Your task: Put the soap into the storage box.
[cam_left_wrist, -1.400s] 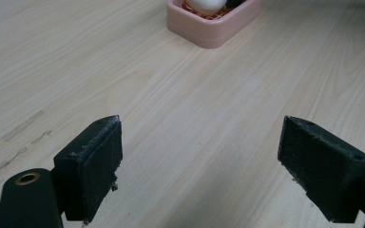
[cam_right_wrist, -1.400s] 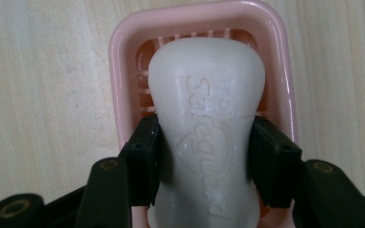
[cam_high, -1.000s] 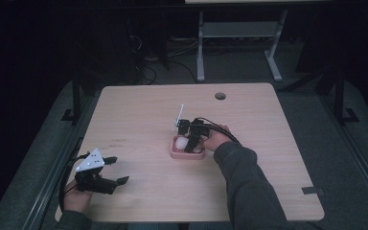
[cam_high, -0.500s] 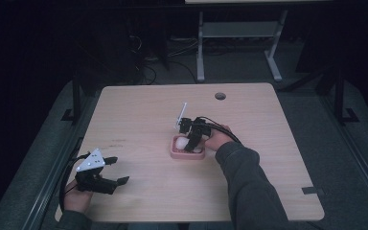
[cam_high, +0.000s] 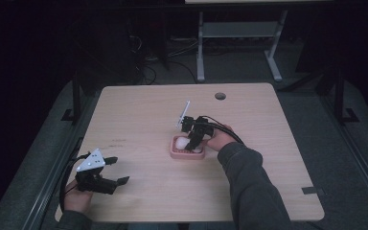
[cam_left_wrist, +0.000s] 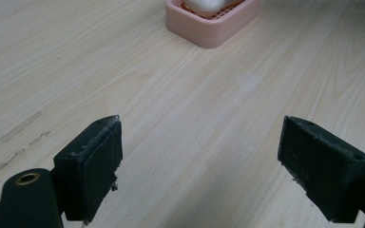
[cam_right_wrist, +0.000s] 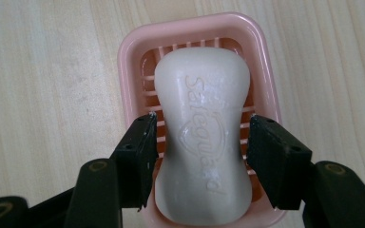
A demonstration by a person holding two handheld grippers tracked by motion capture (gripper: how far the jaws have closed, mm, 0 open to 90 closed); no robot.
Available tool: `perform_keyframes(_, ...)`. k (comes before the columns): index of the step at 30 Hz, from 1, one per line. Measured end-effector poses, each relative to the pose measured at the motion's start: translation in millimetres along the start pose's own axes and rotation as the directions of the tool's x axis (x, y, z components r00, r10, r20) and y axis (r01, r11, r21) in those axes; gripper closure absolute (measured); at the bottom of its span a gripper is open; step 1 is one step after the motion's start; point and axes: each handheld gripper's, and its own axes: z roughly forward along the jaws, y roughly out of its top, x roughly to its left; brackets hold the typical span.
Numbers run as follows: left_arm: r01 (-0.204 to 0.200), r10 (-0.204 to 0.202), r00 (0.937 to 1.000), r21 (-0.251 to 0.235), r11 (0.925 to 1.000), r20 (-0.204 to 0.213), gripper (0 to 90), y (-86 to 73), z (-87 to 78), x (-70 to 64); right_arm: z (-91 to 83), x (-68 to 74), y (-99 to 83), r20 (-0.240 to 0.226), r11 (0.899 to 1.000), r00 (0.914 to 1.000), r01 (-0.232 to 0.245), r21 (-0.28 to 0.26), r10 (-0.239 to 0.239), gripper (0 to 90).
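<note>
My right gripper (cam_right_wrist: 199,152) is hanging over the pink soap dish (cam_right_wrist: 128,57), jaws spread just wider than the white Safeguard soap bar (cam_right_wrist: 202,133) lying in it, one jaw along each side of its waist, not squeezing. The dish is sitting mid-table (cam_high: 278,158). My left gripper (cam_high: 106,173) is resting wide open near the front-left corner, well apart.

Only one readable bit: "Safeguard" embossed along the top of the white soap bar (cam_right_wrist: 204,137), with a shield-like logo pressed in around the middle of the word. Sat in a pink slotted soap dish (cam_right_wrist: 128,66). No other lettering legible anywhere.
</note>
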Motion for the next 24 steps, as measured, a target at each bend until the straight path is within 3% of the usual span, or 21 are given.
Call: perform_keyframes(24, -0.003, 0.003, 1.0000, 0.006, 1.0000, 0.001, 14.8, 0.1, 1.0, -0.6, -17.3, 5.4, -20.7, 0.024, 0.999, 0.9993, -0.029, -0.045, 0.030, 41.7)
